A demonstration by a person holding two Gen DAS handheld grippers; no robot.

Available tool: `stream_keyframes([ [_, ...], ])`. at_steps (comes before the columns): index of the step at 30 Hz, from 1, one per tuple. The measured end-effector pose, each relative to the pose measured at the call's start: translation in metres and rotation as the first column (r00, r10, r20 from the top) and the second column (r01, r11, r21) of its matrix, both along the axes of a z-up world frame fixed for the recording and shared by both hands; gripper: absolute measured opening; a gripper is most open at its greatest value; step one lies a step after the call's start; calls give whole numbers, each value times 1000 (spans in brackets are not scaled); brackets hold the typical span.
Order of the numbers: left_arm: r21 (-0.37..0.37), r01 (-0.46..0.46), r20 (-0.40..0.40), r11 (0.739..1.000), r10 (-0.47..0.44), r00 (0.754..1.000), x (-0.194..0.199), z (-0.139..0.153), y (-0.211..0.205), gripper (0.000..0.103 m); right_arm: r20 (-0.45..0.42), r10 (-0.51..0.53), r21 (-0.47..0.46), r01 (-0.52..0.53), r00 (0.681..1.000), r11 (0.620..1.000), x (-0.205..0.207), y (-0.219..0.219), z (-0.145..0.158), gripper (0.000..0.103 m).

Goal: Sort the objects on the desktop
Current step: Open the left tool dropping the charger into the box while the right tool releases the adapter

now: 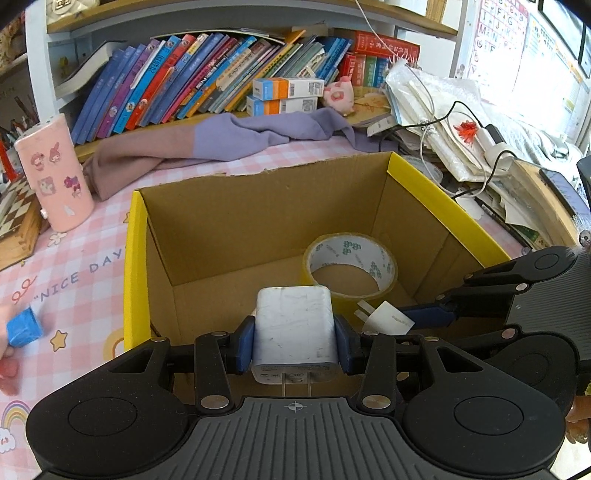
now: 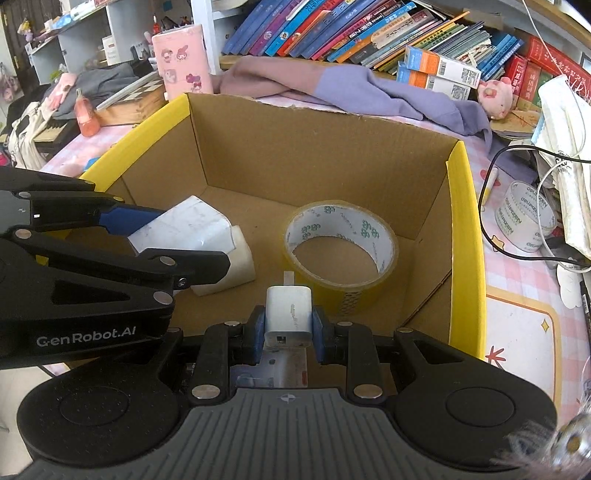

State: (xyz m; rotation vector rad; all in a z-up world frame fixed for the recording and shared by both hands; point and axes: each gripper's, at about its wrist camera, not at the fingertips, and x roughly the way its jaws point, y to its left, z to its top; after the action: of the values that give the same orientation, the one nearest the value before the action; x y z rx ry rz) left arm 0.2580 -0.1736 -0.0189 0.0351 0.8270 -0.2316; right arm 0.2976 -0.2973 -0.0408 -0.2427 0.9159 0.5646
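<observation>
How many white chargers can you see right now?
2: the large charger clamped in the left tongs, the small charger clamped in the right tongs, both over the cardboard box.

Pretty clearly a kid's study corner at home: pink checkered desk (image 1: 92, 266) mat, leaning kids' books (image 1: 192, 70) across the top, alphabet chart (image 1: 498, 33) upper right.

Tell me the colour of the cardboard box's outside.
Yellow outside, plain brown inside; the right wrist view shows it best.
</observation>
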Motion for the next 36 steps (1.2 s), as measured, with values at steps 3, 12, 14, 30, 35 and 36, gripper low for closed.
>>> stream_keyframes([
  [3,-1,-5,1,1000,5,1000,-2,2,0,43,6,-3,-1,3,1000,1000,-1,0,0,24],
  [12,27,-24,122,999,21,992,-23,29,7,52,72,-45,52,41,996,998,-12,-9,15,28],
  [14,17,-39,133,999,37,990,-28,34,11,52,86,-59,69,53,995,996,-15,-12,19,29],
  [30,-32,-104,228,994,109,967,-91,60,23,68,218,-204,204,160,954,966,-69,-36,57,36],
  [35,-51,-97,237,994,106,966,-113,62,28,69,254,-251,213,199,934,956,-96,-38,61,39],
  [36,-49,-92,236,995,101,967,-117,61,30,69,257,-261,218,207,931,954,-102,-38,61,40],
])
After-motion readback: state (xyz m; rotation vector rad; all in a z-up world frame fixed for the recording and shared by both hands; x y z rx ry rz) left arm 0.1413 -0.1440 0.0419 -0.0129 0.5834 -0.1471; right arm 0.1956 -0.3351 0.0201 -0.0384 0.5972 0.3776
